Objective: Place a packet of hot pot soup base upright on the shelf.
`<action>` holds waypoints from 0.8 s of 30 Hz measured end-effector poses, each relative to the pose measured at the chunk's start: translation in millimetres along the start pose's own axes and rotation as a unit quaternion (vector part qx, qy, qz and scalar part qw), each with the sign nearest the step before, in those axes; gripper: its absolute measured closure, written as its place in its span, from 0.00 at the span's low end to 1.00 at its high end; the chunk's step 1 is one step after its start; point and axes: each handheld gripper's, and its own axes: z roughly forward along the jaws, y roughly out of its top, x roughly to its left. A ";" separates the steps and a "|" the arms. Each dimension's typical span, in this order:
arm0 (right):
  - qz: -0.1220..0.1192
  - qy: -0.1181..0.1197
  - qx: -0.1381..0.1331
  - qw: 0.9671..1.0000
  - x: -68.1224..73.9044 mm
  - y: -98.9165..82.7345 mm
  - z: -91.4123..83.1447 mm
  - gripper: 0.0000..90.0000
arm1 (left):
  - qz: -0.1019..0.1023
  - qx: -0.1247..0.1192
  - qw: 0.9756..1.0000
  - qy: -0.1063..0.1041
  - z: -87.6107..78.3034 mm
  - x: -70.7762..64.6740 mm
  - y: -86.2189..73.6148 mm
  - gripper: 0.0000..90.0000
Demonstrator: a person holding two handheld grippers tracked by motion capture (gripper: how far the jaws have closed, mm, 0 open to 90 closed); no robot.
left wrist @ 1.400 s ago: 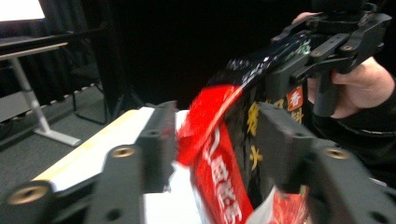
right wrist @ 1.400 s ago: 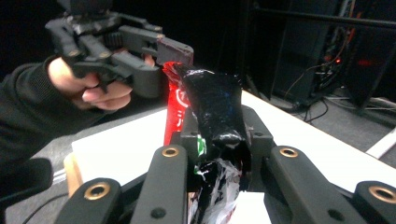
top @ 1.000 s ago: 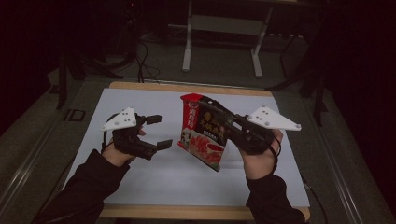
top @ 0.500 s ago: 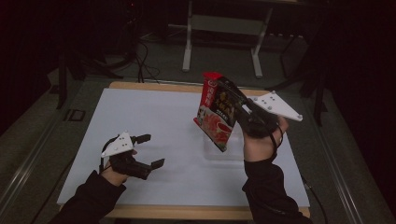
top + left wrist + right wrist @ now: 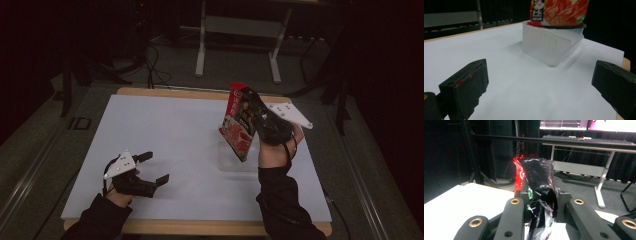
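White tabletop [image 5: 165,130], dark room, desk frame [image 5: 240,30] behind.

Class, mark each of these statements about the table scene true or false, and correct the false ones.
1. The right tongs grip a red snack packet. True.
2. The packet lies flat on the table. False: it is held above the clear plastic tub.
3. The left tongs are open and hold nothing. True.
4. The tub is stacked on a second tub. False: it stands alone on the white tabletop.
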 end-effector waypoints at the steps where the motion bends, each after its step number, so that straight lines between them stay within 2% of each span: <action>1: 0.002 0.000 0.004 1.000 0.4 -2.1 2.9 0.84 | -0.001 0.002 1.000 0.000 0.6 0.3 -0.5 0.01; 8: 0.006 0.000 0.018 1.000 5.4 -17.3 16.4 0.83 | -0.003 0.003 1.000 -0.003 1.7 1.8 -2.7 0.02; 24: 0.007 0.003 0.044 0.999 7.0 -42.6 29.6 0.83 | 0.001 0.001 1.000 -0.014 2.8 0.8 -4.3 0.02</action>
